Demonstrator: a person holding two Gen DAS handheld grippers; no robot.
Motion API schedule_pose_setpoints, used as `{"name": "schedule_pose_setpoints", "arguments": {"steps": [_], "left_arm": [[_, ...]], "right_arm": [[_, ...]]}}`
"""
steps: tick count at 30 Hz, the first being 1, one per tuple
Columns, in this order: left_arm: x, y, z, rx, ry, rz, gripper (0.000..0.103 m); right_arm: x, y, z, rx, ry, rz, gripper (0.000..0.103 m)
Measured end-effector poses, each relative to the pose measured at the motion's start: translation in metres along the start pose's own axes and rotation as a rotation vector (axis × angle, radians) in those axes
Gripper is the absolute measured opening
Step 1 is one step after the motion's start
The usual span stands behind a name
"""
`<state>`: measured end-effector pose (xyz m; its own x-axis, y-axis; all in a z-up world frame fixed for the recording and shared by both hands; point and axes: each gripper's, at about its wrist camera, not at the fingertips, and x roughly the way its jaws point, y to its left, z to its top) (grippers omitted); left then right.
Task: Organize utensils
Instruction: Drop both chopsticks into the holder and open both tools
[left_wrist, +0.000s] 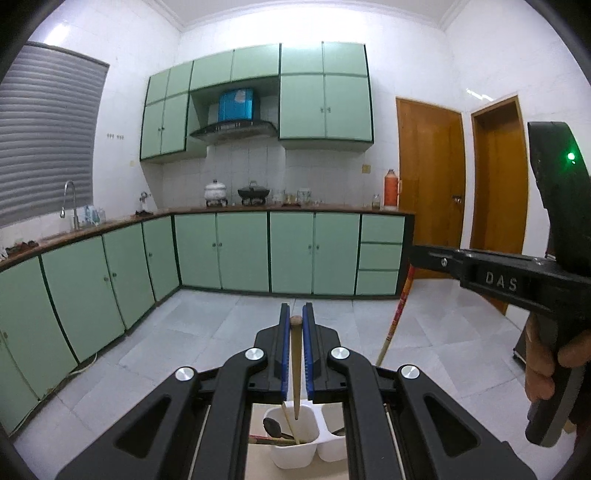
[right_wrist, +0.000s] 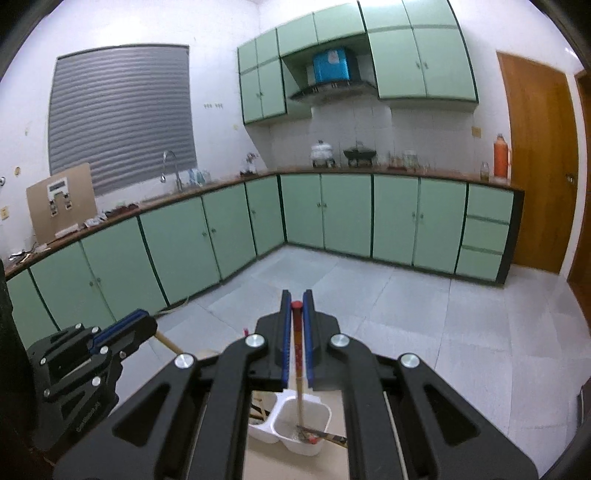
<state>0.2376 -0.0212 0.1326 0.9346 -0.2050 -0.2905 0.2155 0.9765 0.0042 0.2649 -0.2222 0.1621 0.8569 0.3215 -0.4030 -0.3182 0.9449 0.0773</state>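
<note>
My left gripper (left_wrist: 295, 314) is shut on a plain brown wooden chopstick (left_wrist: 296, 369), which hangs point-down over the left compartment of a white utensil holder (left_wrist: 314, 432). That compartment holds a dark spoon (left_wrist: 272, 425) and other sticks. My right gripper (right_wrist: 295, 299) is shut on a red-topped patterned chopstick (right_wrist: 298, 369). Its pale lower end reaches into the right compartment of the holder (right_wrist: 325, 410), where other utensils lie. Each gripper also shows in the other view: the right gripper (left_wrist: 413, 254) with its red chopstick (left_wrist: 397, 317), the left gripper (right_wrist: 147, 319) with its wooden stick (right_wrist: 168, 343).
The holder stands on a beige tabletop (left_wrist: 258, 465). A person's hand (left_wrist: 546, 369) grips the right gripper's handle. Beyond lie a grey tiled floor (right_wrist: 369, 295), green base cabinets (right_wrist: 395, 218) under a counter with pots and an orange flask (right_wrist: 500, 155), and wooden doors (left_wrist: 430, 184).
</note>
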Motion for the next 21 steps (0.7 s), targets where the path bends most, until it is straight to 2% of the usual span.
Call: {"name": "schedule_pose_setpoints", "arguments": {"steps": [4, 8, 10, 14, 17, 20, 21], "left_arm": [[0.031, 0.005, -0.017, -0.007, 0.066, -0.004, 0.007], [0.050, 0.012, -0.035, -0.021, 0.127, 0.005, 0.009], [0.053, 0.017, -0.040, -0.030, 0.143, 0.008, 0.020], [0.048, 0.023, -0.040, -0.051, 0.142, 0.013, 0.029], [0.039, 0.027, -0.038, -0.057, 0.124, 0.021, 0.043], [0.024, 0.028, -0.038, -0.057, 0.099, 0.025, 0.054], [0.019, 0.028, -0.039, -0.060, 0.093, 0.024, 0.058]], "right_arm": [[0.027, -0.008, -0.028, 0.035, 0.077, 0.008, 0.006], [0.038, -0.013, -0.046, 0.068, 0.116, 0.009, 0.013], [0.035, -0.014, -0.050, 0.080, 0.111, 0.004, 0.020], [0.021, -0.016, -0.053, 0.089, 0.083, -0.012, 0.026], [0.006, -0.021, -0.056, 0.104, 0.058, -0.022, 0.036], [-0.014, -0.022, -0.063, 0.113, 0.030, -0.042, 0.049], [-0.019, -0.022, -0.065, 0.114, 0.025, -0.049, 0.057]]}}
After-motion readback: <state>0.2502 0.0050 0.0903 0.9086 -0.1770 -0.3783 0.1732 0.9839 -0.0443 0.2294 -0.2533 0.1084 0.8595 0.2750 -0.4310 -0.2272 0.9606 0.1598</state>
